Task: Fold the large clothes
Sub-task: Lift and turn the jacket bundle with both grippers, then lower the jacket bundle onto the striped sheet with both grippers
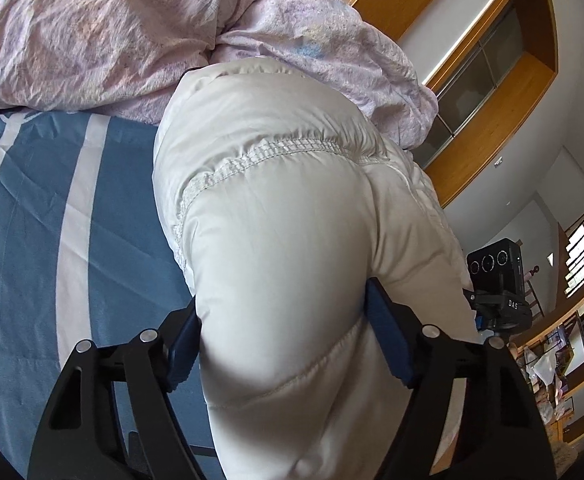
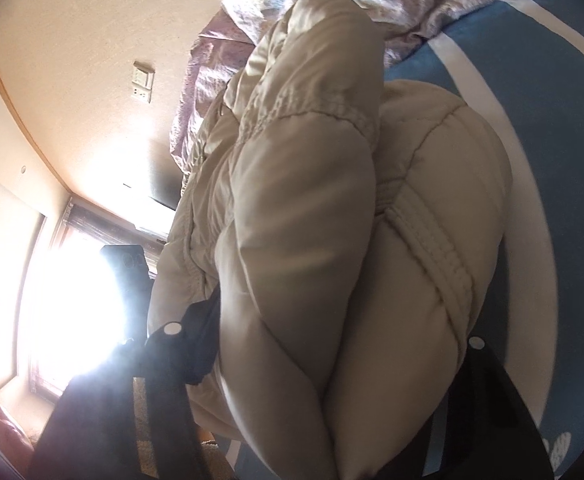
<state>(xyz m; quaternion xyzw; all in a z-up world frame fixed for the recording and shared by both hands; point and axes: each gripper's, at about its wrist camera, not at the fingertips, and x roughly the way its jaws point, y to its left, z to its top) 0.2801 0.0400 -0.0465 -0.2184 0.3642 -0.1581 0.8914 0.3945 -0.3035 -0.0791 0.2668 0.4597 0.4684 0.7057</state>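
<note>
Now both grippers, left gripper (image 1: 284, 344) and right gripper (image 2: 331, 344), clamped on puffy jacket (image 1: 292, 200).

Blinding window (image 2: 80, 300) glare in the right view; even daylight left; fisheye-curved, dark-vignetted edges.

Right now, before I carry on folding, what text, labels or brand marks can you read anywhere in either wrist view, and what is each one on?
"DAS": white letters on the black camera rig past the puffy jacket, left wrist view.
White marks on the blue sheet, right wrist view: cut off and blurred, unreadable.
Wall panel, right wrist view: too small, no readable label.
Shelf clutter, left wrist view: too small to read.
</note>
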